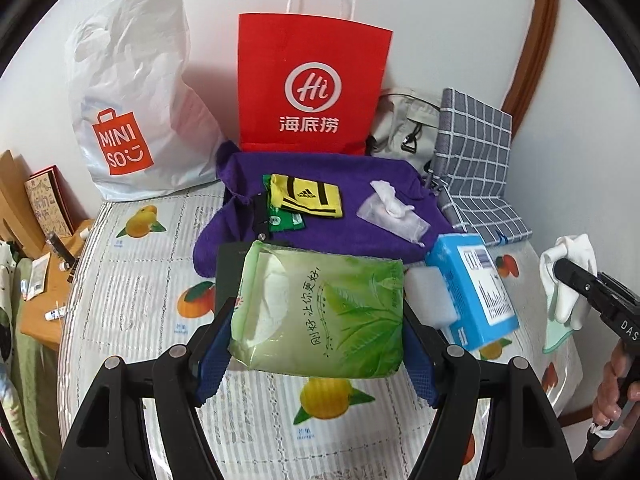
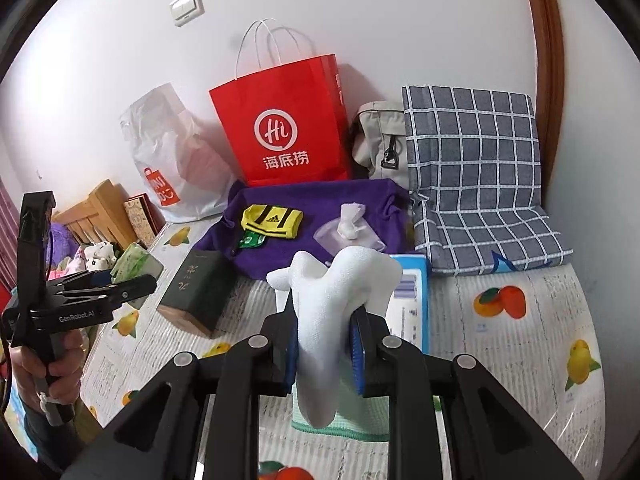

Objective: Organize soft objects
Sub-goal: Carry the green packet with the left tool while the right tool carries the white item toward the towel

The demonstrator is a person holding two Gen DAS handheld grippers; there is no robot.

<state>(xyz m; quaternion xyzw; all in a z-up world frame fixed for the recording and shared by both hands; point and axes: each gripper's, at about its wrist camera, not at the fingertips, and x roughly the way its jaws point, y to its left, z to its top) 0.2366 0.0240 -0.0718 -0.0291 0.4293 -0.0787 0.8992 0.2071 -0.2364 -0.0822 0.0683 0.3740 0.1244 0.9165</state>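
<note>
My left gripper [image 1: 316, 344] is shut on a green tissue pack [image 1: 320, 312] and holds it above the fruit-print tablecloth [image 1: 132, 280]; the pack also shows in the right wrist view [image 2: 136, 260]. My right gripper [image 2: 324, 340] is shut on a white sock [image 2: 332, 304], which hangs down between its fingers; it shows at the right edge of the left wrist view [image 1: 568, 276]. A purple towel [image 1: 340, 200] lies further back with a yellow sock [image 1: 306, 200], a green packet [image 1: 286, 220] and a clear tissue pouch [image 1: 390, 210] on it.
A red paper bag [image 1: 312, 84], a white Miniso bag [image 1: 128, 100], a beige bag [image 1: 404, 124] and a grey checked cushion [image 1: 476, 160] stand along the wall. A blue box [image 1: 472, 288], a white sponge [image 1: 430, 296], a dark book [image 2: 196, 292] and a green cloth [image 2: 344, 426] lie on the table.
</note>
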